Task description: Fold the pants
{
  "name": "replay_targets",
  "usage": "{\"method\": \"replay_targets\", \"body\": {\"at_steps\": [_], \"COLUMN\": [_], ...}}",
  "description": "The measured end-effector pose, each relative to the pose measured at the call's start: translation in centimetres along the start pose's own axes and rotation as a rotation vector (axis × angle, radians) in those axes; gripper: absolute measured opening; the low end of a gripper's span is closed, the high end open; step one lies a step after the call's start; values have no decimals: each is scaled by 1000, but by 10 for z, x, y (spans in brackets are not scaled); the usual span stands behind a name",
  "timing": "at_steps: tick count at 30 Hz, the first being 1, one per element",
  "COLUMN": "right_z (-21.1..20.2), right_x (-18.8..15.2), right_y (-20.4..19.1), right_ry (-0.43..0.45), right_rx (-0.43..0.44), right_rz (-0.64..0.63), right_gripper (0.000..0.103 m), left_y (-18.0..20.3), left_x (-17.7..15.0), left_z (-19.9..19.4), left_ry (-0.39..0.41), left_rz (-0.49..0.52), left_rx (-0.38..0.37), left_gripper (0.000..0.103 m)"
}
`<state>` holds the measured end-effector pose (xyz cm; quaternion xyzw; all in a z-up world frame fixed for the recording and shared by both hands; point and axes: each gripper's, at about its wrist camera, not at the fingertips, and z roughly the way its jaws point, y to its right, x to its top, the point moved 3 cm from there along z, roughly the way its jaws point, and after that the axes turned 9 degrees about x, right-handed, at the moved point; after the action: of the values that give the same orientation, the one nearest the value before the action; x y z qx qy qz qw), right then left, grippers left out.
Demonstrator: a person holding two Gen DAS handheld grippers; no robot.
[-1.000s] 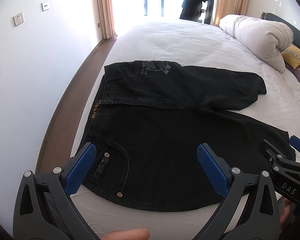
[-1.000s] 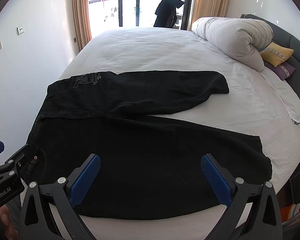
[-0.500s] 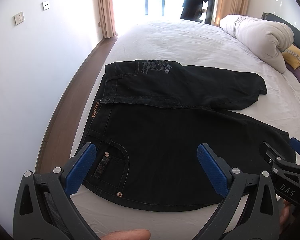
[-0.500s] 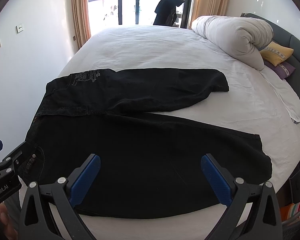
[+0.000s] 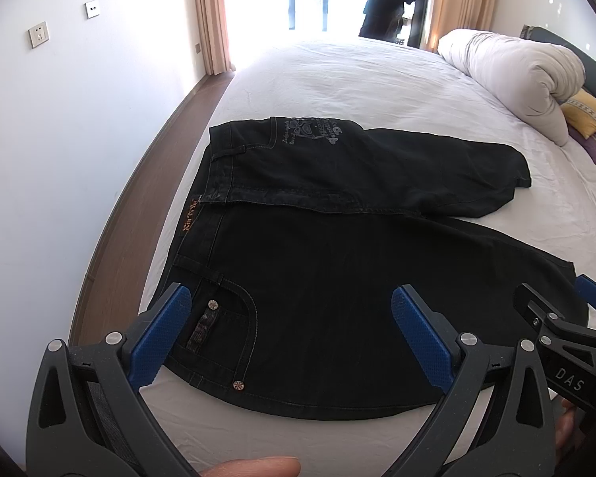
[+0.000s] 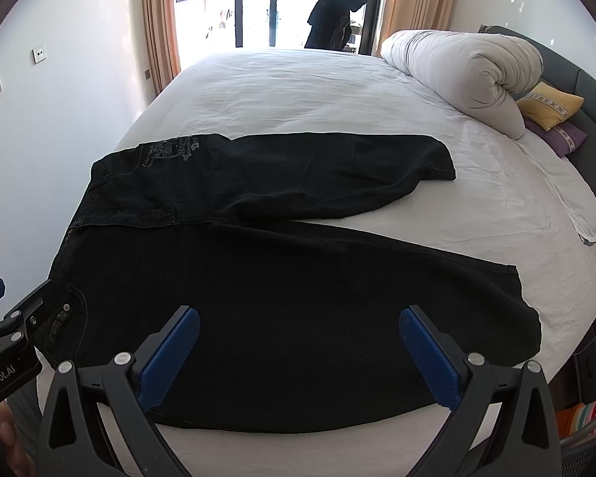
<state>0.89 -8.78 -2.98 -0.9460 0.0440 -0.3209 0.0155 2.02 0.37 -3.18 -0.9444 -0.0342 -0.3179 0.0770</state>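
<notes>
Left gripper (image 5: 288, 334) and right gripper (image 6: 298, 351), both with blue-padded fingers spread wide and grasping nothing, poised above the near edge of black pants (image 6: 282, 278) laid flat on a white-sheeted bed (image 6: 306, 91). Waistband to the left, by the bed's wall-side edge; near leg stretched rightward toward the foot corner, far leg angled away with its printed rear panel turned up (a pale graphic just below the waist). Left tool over the front pocket (image 5: 226, 330) and its rivets, right tool over mid-thigh of the near leg, neither touching cloth. Rolled duvet (image 6: 465, 75) and yellow pillow (image 6: 548, 105) well apart, at the head of the bed. Opening step, by the look of it: garment spread but no fold made yet, legs lying splayed rather than stacked. Next move likely a pinch on the near leg's outer seam, one tool near the waistband and the other further toward the hem, then a lift and carry across onto the far leg. Heavy denim, so a firm bite needed to avoid slipping or dragging the sheet.
</notes>
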Motion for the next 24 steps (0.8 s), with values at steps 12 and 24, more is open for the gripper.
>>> {"method": "replay_targets", "body": {"at_steps": [12,24], "right_z": [1,3], "right_x": [-4,-5], "right_y": [0,0], "right_ry": [-3,-6], "right_rx": [1,2], "right_rz": [1,2], "right_gripper": [103,103], "left_y": [0,-1], "left_x": [0,0], "left_z": [-1,5], "left_ry": [-1,-2], "left_rz": [-1,0], "left_rx": [0,0], "left_gripper": [103,103]}}
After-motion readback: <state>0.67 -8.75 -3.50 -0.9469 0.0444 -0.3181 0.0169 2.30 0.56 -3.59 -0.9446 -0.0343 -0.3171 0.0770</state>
